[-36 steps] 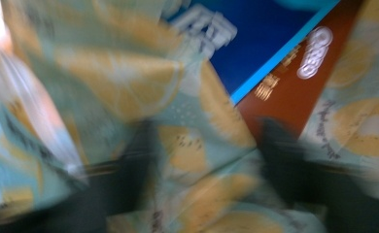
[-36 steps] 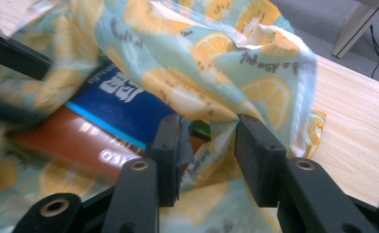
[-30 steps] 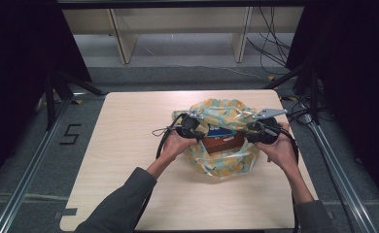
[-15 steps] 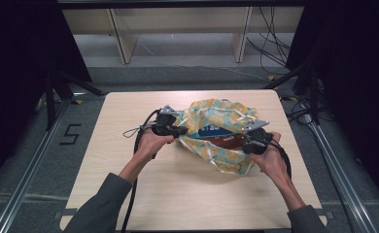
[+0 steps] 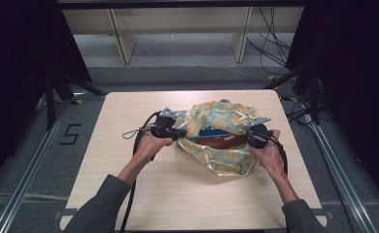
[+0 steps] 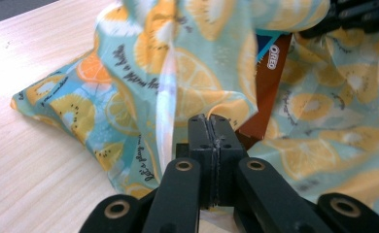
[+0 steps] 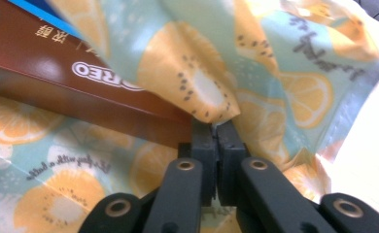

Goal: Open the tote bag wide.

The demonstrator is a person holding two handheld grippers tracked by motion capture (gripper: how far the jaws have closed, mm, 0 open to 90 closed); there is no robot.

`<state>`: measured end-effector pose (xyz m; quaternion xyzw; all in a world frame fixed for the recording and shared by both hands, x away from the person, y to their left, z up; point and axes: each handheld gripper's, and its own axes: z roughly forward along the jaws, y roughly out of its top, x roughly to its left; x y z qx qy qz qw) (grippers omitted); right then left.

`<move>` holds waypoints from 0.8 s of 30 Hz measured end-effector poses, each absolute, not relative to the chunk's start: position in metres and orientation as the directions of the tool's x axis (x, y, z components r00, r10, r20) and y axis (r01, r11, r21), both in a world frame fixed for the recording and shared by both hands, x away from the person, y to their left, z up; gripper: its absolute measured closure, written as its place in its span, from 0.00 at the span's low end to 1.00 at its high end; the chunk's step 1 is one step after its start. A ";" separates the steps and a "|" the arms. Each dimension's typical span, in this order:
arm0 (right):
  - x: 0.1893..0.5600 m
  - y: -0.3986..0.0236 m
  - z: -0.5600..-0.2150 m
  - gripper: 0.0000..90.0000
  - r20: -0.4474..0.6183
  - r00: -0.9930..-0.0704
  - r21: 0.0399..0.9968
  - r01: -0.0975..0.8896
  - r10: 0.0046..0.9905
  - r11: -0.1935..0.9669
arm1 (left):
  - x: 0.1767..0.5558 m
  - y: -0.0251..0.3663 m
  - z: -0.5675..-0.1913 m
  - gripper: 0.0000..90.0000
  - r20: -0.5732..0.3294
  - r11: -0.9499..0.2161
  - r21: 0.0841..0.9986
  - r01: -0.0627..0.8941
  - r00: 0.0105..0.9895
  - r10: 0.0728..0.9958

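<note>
A fruit-print cloth bag [image 5: 221,138] lies on the wooden table [image 5: 129,184], its mouth held open. A brown Oreo box [image 5: 219,140] sits inside it, seen as the Oreo box [image 7: 80,82] and the Oreo box [image 6: 270,82] in both gripper views. My left gripper [image 5: 180,132] is shut on the bag's left rim, the bag [image 6: 187,87] rising above its pinched jaws [image 6: 215,131]. On the right rim my right gripper [image 5: 249,138] is shut too, cloth of the bag [image 7: 197,82] caught at its tips [image 7: 217,133].
A wooden shelf unit [image 5: 182,29] stands beyond the table on the floor. Cables [image 5: 275,43] trail at the back right. Metal rails [image 5: 27,174] run along both sides of the table. A "5" mark [image 5: 71,133] sits on the floor at left.
Both grippers have pulled apart and toward the person, spreading the bag's mouth wider and drawing the bag nearer. The box inside shows more.
</note>
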<state>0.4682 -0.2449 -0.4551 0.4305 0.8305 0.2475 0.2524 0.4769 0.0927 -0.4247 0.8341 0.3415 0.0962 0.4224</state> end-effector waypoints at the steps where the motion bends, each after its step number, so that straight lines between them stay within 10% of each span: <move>1: 0.468 -0.245 -0.455 1.00 -0.206 -0.502 0.628 0.590 0.840 0.507 | 0.477 0.093 -0.425 0.99 -0.128 -0.410 0.770 0.488 0.748 0.651; 24: 0.404 -0.270 -0.365 1.00 -0.049 -0.623 0.811 0.431 0.781 0.395 | 0.456 0.165 -0.381 0.99 -0.099 -0.309 0.850 0.426 0.707 0.700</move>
